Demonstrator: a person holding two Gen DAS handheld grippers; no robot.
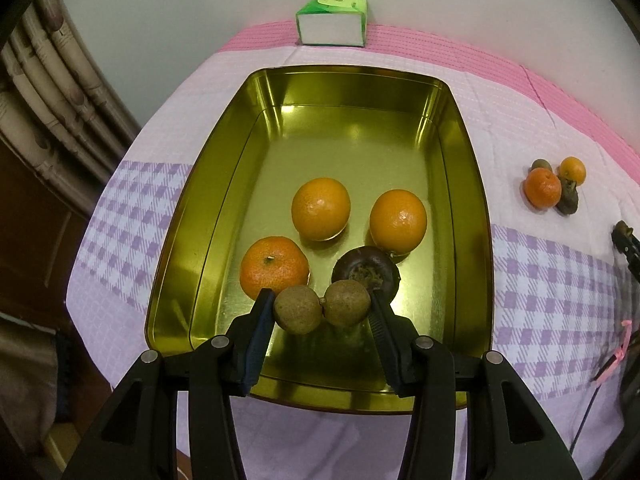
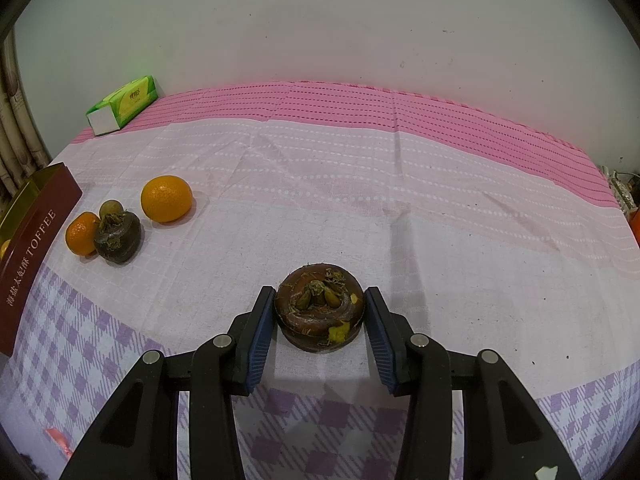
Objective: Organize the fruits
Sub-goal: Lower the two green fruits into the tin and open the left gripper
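Left fingers (image 1: 264, 312) pinching 2 longans (image 1: 320, 311) (over tin (image 1: 176, 216)), right fingers (image 2: 262, 320) gripping mangosteen (image 2: 319, 312)

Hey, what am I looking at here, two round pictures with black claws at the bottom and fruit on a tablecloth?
Each picture comes from a camera on a hand-held gripper, looking along its two fingers. The left gripper hangs over a gold tin and pinches two small brown fruits joined together. Three oranges and a dark purple fruit already lie in the tin. The right gripper is shut on another dark fruit on the tablecloth. Four more fruits wait beside the tin, near a green tissue pack.
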